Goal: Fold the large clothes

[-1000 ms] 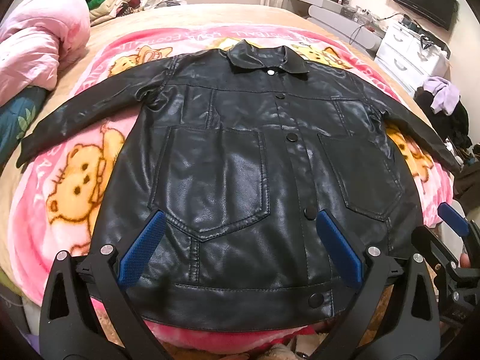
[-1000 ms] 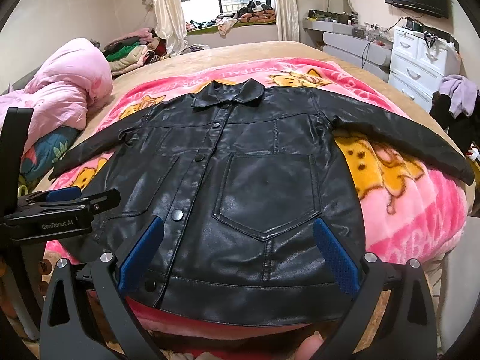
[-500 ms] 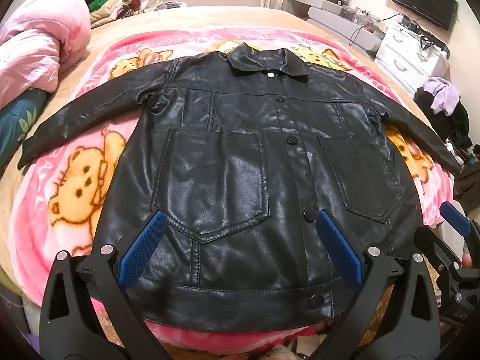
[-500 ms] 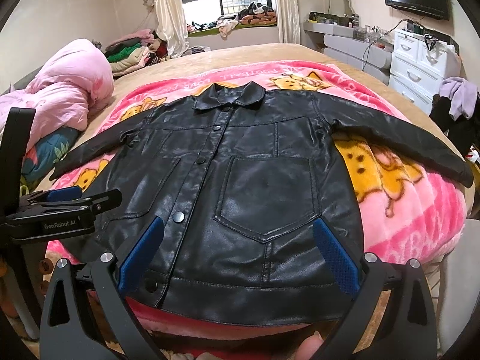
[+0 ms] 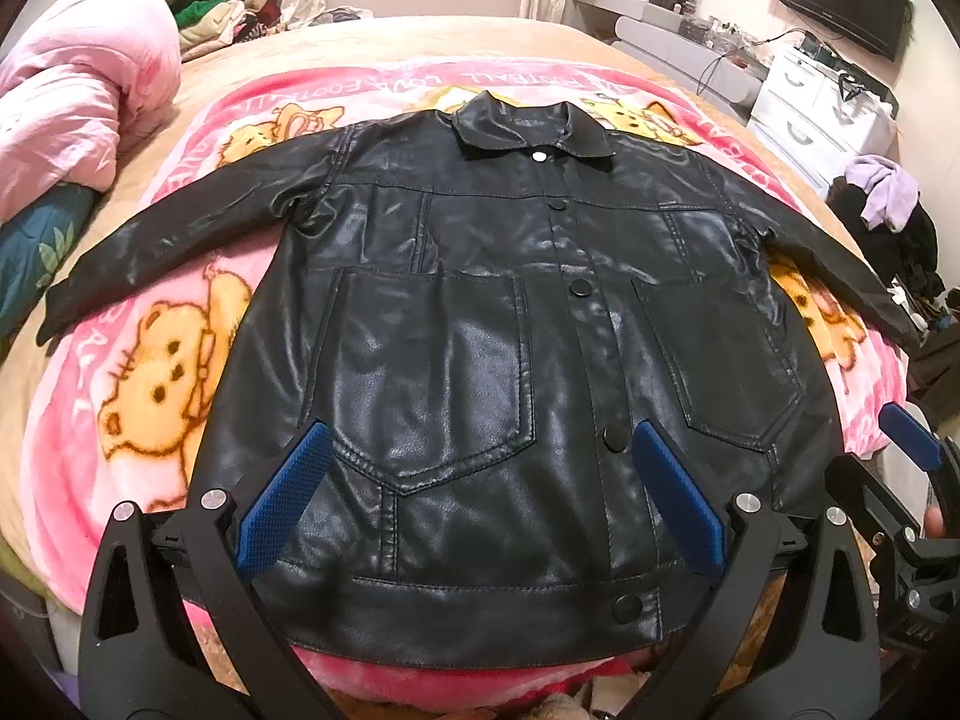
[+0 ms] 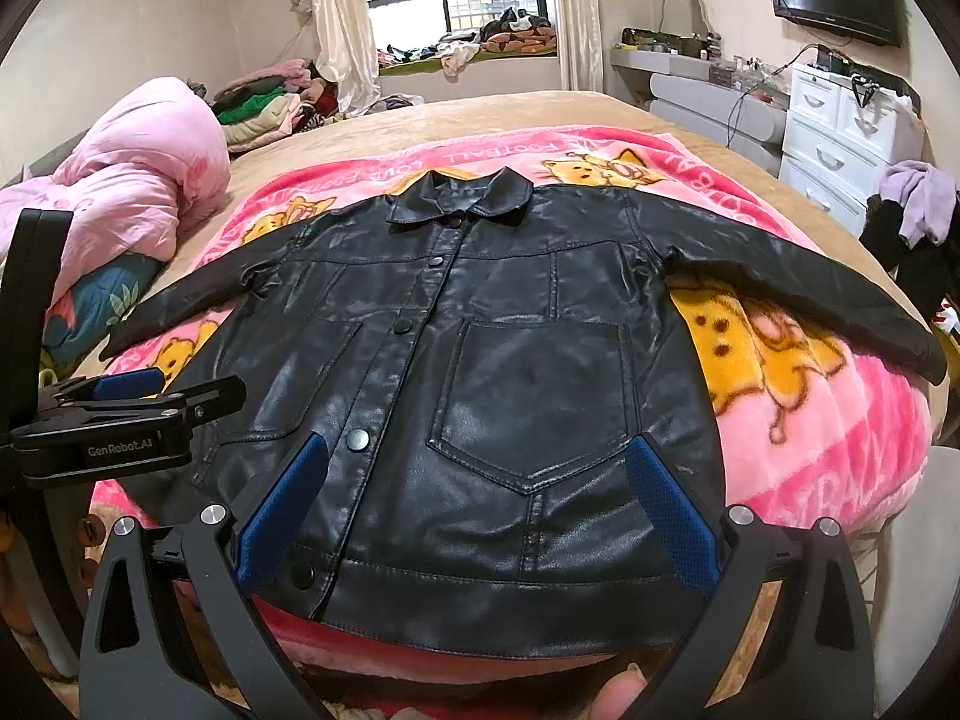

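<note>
1. Left wrist view: the black jacket (image 5: 480,324) lies front up and buttoned on the pink blanket (image 5: 150,396), sleeves spread to both sides, hem nearest the camera. It sits a little lower in frame than a second ago, with more of the room showing, so the left tongs (image 5: 474,492) have tipped up or risen slightly.
2. Left tongs wide apart, holding nothing, above the hem.
3. Right wrist view: right tongs (image 6: 474,504) also spread wide and empty, over the hem's right half; view nearly unchanged.
4. Jacket itself unmoved. Judgement: folding not yet begun; both tongs hover before a first grasp.
</note>
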The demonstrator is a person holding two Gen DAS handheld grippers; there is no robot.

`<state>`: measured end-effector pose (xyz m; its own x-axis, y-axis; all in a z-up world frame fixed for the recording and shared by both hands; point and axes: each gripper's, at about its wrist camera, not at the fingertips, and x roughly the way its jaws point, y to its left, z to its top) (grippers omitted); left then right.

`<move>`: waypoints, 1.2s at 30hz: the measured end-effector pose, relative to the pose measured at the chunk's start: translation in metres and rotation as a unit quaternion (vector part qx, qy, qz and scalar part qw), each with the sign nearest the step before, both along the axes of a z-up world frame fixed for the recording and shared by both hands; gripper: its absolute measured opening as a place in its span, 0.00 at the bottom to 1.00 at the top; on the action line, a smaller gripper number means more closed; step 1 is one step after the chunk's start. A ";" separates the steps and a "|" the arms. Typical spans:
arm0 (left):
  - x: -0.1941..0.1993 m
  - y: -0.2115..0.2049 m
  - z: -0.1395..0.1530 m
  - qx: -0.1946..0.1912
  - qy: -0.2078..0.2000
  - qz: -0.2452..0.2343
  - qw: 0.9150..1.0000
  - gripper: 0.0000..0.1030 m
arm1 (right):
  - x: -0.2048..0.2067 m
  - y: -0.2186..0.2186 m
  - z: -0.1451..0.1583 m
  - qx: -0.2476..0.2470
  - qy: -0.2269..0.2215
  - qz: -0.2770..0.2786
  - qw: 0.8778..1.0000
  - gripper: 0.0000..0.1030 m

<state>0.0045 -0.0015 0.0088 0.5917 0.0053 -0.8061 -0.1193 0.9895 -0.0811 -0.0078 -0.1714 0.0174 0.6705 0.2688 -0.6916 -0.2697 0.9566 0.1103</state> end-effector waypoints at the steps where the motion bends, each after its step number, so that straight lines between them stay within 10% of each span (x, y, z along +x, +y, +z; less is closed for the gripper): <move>1: 0.000 0.000 0.000 0.000 0.000 0.000 1.000 0.91 | 0.000 0.000 0.000 0.000 -0.001 0.000 1.000 0.96; 36: 0.093 -0.015 0.014 0.005 -0.009 -0.003 1.000 0.91 | 0.106 -0.046 0.010 0.017 0.012 -0.045 0.999 0.96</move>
<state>0.0975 -0.0167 0.0224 0.6068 0.0089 -0.7948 -0.1116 0.9910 -0.0742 0.0985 -0.2176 0.0277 0.6767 0.2317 -0.6988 -0.1796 0.9725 0.1484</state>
